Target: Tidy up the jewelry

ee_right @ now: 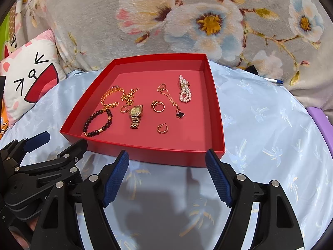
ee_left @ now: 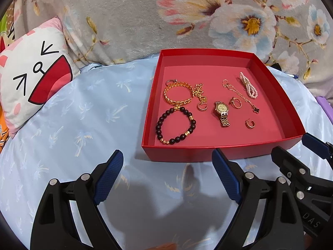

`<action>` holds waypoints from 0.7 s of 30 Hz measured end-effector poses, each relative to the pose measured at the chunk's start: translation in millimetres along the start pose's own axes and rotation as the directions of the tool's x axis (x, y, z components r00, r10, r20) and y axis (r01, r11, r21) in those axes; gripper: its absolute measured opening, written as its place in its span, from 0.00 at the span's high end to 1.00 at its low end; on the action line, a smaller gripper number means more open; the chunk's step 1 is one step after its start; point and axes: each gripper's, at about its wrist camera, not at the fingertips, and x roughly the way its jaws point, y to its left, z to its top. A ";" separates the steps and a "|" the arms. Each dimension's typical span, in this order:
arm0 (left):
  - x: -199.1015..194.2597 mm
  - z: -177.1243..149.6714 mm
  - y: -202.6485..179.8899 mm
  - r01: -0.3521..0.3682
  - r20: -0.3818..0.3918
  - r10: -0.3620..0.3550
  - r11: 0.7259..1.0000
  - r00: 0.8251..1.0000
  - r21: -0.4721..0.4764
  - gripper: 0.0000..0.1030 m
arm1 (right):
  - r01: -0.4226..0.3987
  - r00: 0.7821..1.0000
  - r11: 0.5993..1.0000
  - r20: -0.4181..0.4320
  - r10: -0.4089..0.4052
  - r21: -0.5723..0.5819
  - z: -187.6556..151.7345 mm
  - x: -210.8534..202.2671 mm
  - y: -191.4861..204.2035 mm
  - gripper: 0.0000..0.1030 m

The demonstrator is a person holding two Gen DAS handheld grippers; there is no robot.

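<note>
Jewelry (ee_left: 208, 106) lies spread inside your red box (ee_left: 218, 151) on the bed; both jaws gape empty before it, fitting either sorting ahead or done.

A pale blue bedsheet (ee_right: 260, 125) printed with small palm trees is spread over the bed and is taken here as the landmark. Behind the bedsheet, a grey plush blanket (ee_right: 100, 20) patterned with large pink, white and blue flowers is draped across the whole background. At the bedsheet's left edge, a white and pink pillow (ee_left: 31, 79) bearing a cartoon face with a red open mouth is propped, partly resting on the sheet. At the far right corner of the bedsheet, just below the blanket, a white pen (ee_right: 274, 80) with a blue cap is seen lying. A purple item (ee_right: 321, 120) is glimpsed past the bedsheet's right edge; what it is cannot be told.
</note>
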 end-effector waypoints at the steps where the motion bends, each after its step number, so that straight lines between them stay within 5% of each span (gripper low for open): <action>1: -0.1 0.0 -0.1 0.001 0.000 -0.001 1.000 1.000 0.000 0.18 | 0.000 1.000 1.000 0.001 0.000 0.000 -0.1 0.0 -0.2 0.28; 21: -2.7 0.9 0.1 -0.014 0.017 0.014 1.000 1.000 0.016 0.18 | 0.010 1.000 1.000 0.010 -0.010 -0.004 0.4 -2.0 -0.8 0.28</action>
